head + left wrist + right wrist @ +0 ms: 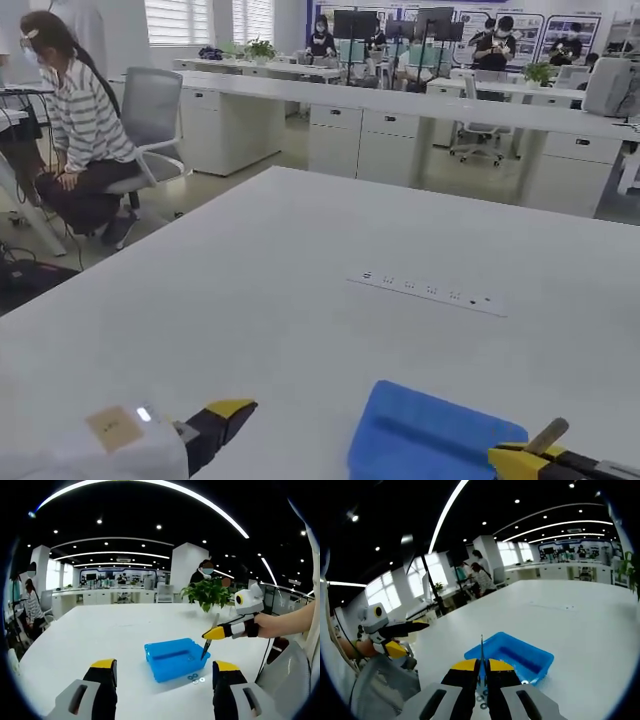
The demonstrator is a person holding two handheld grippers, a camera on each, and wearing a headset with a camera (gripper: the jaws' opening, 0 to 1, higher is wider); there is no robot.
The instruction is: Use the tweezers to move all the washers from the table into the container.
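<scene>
Nothing can be read. The posters point(568, 30) on the far wall, the marks on the socket strip point(428, 292) in the bench point(250, 300) and the tan sticker point(113, 428) on the left tongs point(228, 410) are too blurred.

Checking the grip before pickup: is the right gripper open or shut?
Shut: the right gripper has its jaws pressed together on the tweezers.
</scene>
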